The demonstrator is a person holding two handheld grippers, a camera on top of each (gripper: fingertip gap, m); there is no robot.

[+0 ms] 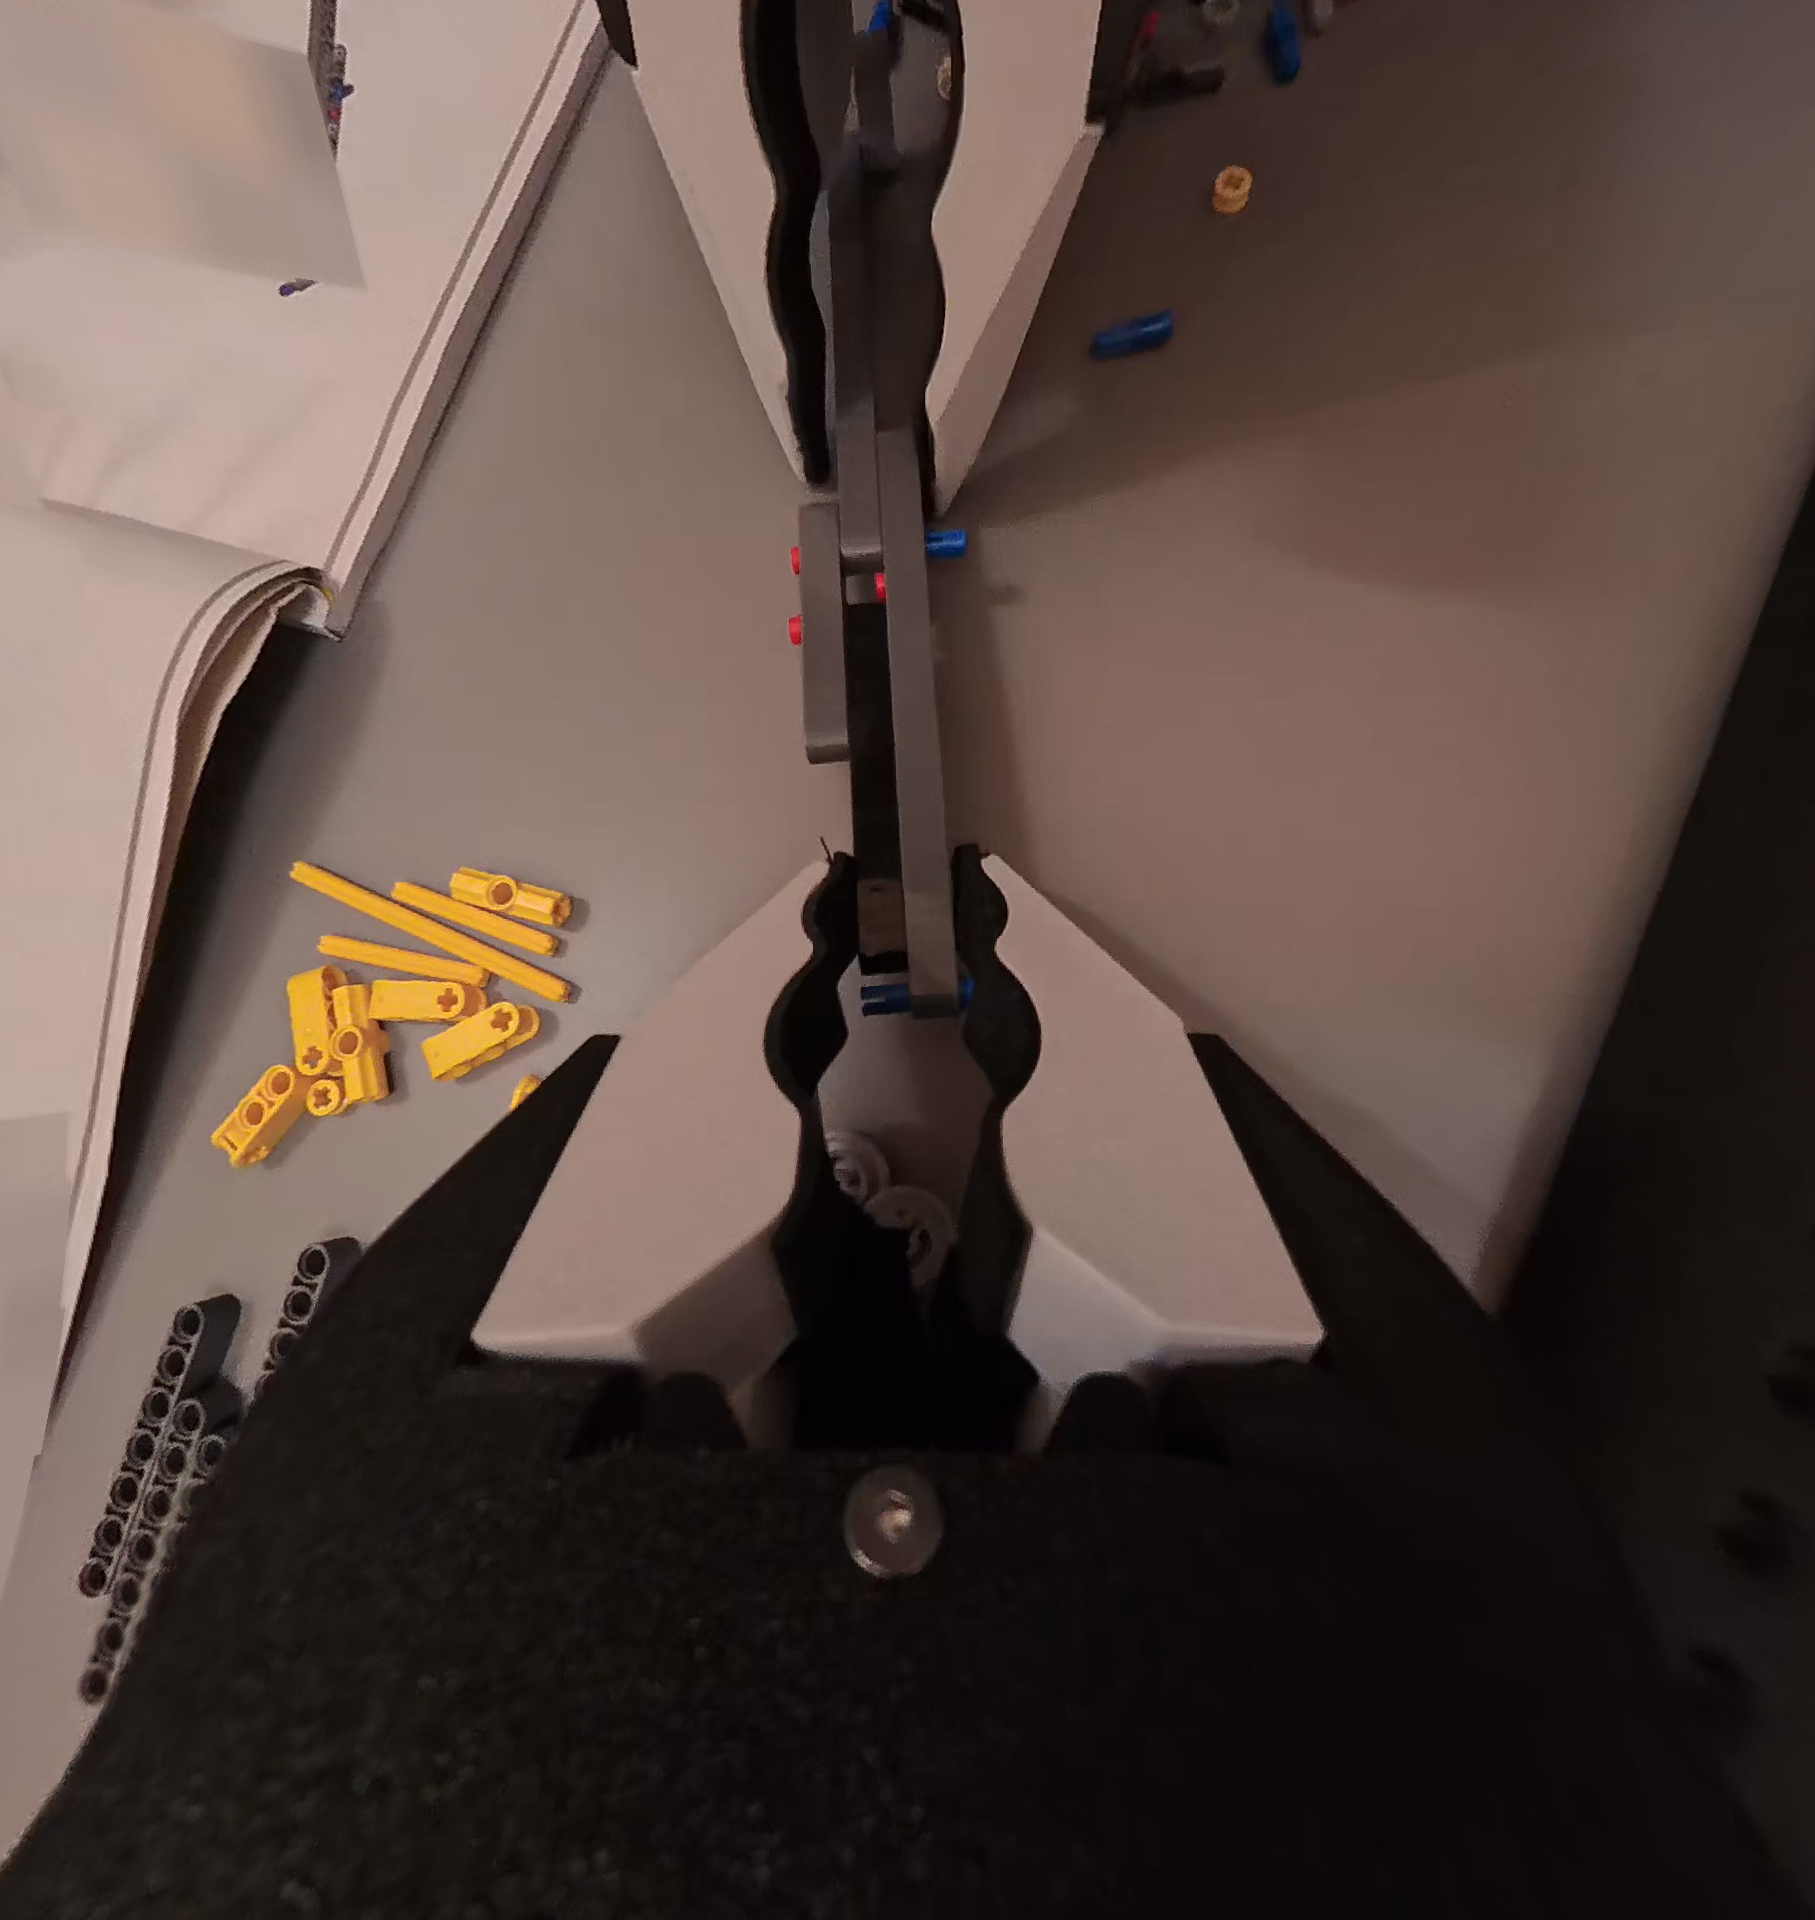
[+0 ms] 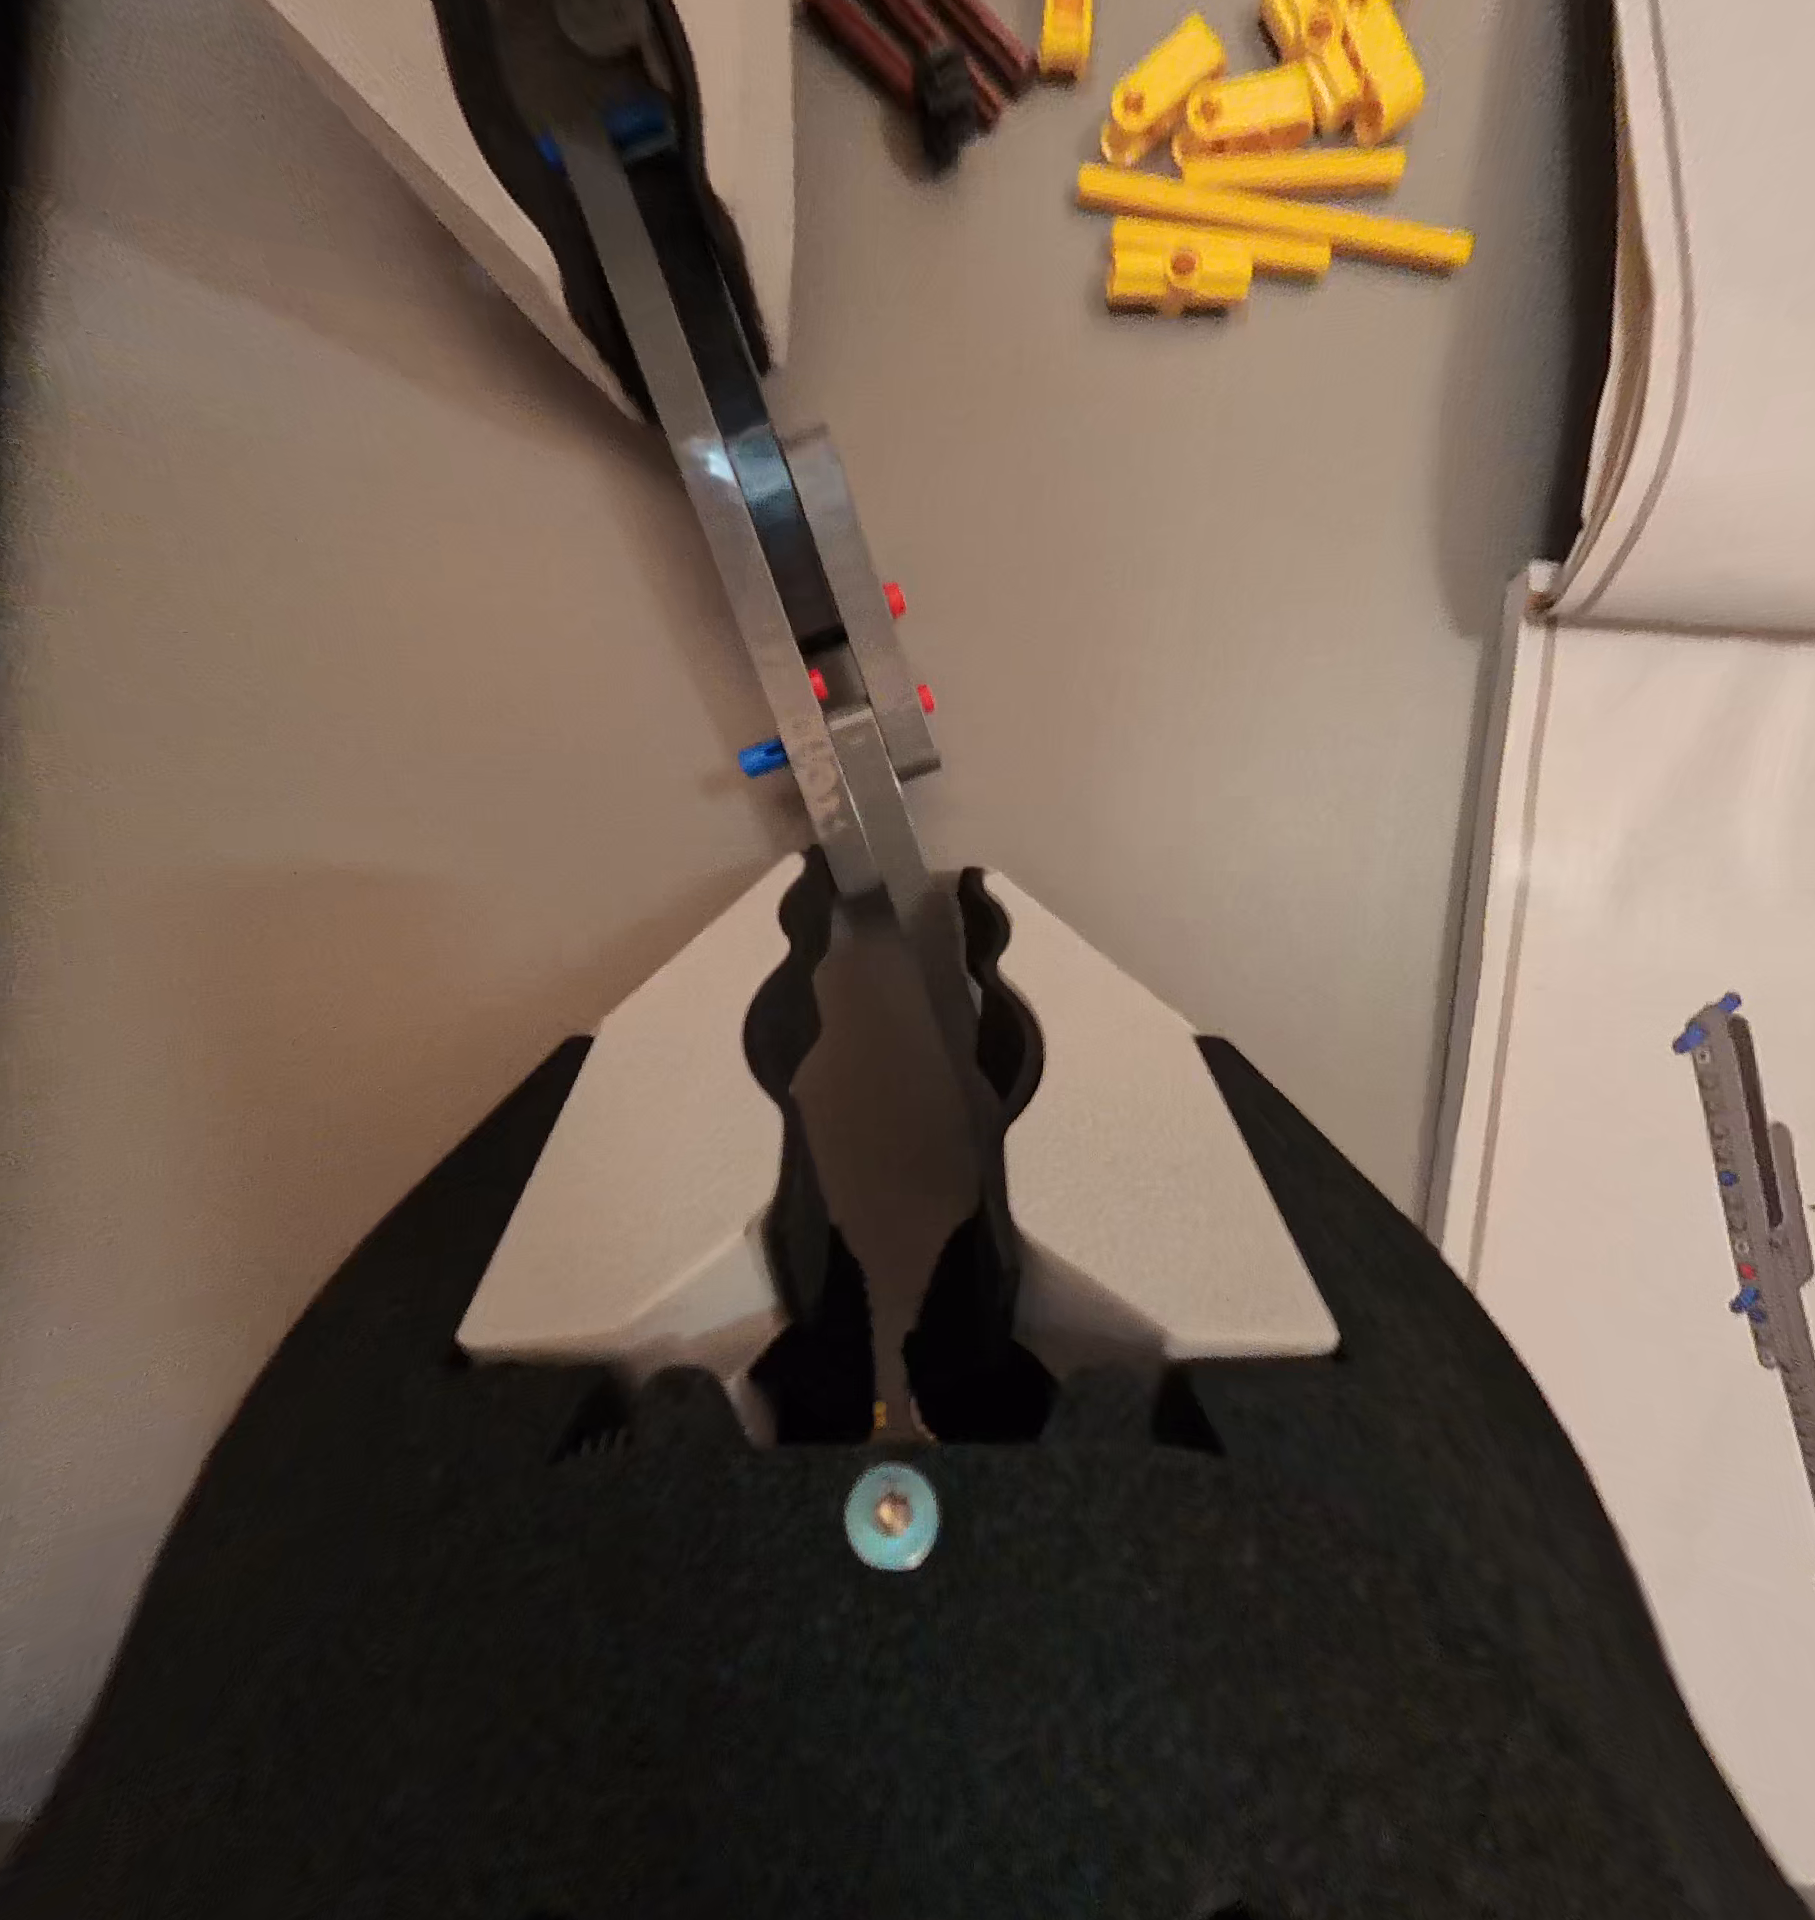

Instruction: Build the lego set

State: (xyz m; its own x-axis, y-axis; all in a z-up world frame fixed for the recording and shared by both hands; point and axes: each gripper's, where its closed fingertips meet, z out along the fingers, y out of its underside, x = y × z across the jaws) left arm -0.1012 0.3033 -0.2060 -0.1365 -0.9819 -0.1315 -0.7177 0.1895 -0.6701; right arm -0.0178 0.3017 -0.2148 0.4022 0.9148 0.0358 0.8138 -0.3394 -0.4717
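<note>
I have both tongs clamped on the grey beam assembly (image 1: 887,665), my left tongs (image 1: 898,935) at one end, my right tongs (image 2: 882,914) at the other, above the surface (image 1: 1298,727). I judge I'm mid-assembly; next I need another piece, perhaps from the yellow pieces (image 1: 404,997) left of my left tongs.

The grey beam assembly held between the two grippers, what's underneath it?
Under the grey beam assembly lies bare grey table, with only its shadow. The strip directly beneath the beams is covered, so anything there cannot be seen.
</note>
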